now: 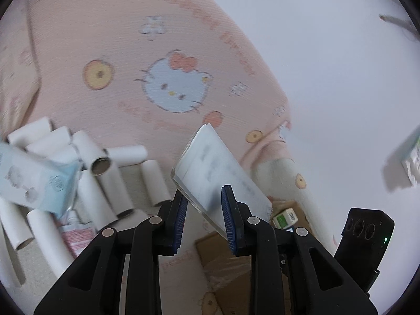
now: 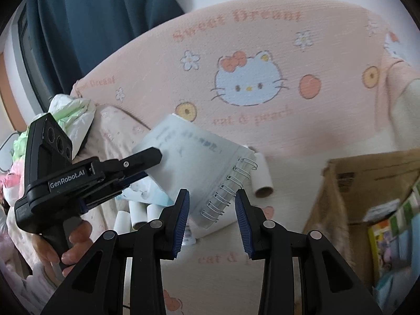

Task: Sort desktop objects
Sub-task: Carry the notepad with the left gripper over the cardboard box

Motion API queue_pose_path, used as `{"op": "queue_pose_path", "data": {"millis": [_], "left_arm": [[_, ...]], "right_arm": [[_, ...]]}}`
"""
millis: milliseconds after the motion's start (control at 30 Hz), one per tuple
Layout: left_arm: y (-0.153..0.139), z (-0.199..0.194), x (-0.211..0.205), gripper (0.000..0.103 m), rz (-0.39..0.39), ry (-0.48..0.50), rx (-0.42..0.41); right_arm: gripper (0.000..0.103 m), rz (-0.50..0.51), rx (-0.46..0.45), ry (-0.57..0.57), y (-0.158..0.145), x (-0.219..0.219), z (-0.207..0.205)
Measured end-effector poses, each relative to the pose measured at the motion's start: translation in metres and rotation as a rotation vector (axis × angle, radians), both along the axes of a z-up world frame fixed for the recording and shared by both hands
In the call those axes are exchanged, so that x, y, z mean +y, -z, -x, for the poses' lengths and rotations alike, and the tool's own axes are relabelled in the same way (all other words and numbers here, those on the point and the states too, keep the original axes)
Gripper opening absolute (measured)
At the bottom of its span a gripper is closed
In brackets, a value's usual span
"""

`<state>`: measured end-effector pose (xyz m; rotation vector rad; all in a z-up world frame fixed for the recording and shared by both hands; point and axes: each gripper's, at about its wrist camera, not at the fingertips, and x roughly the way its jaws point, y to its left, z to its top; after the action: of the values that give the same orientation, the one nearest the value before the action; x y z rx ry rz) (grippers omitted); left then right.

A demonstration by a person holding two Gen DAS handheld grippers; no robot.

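Observation:
A spiral notebook (image 1: 223,170) with a pale clear cover hangs in the air over the pink bedding. My left gripper (image 1: 204,210) is shut on one of its edges, with the blue pads (image 1: 181,210) pressing both faces. In the right wrist view the notebook (image 2: 194,162) tilts, its wire spiral (image 2: 228,183) running down the right side. My right gripper (image 2: 212,210) is shut on the spiral-bound lower corner. The left gripper (image 2: 147,160) shows there too, clamped on the notebook's left edge, with a hand (image 2: 71,246) around its handle.
Several white paper tubes (image 1: 115,183) and a light blue tissue pack (image 1: 34,181) lie on the pink cat-print cover (image 2: 262,131). An open cardboard box (image 2: 349,197) with coloured items stands at the right. A blue curtain (image 2: 92,26) hangs at the back left.

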<state>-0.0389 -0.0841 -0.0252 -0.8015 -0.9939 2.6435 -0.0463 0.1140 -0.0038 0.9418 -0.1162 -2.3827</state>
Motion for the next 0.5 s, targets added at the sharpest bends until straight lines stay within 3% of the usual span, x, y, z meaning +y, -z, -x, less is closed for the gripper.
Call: {"op": "queue_pose_path", "data": {"millis": [133, 267, 500], "left_arm": [[-0.009, 0.011, 0.020, 0.030, 0.022, 0.065, 0.017], [-0.018, 0.026, 0.036, 0.030, 0.020, 0.116, 0.029], [-0.037, 0.046, 0.058, 0.027, -0.023, 0.224, 0.052]], "right_arm": [[0.033, 0.019, 0.015, 0.059, -0.010, 0.022, -0.005], [0.034, 0.127, -0.009, 0.113, -0.017, 0.045, -0.006], [0.033, 0.091, 0.063, 0.197, -0.041, 0.066, -0.014]]}}
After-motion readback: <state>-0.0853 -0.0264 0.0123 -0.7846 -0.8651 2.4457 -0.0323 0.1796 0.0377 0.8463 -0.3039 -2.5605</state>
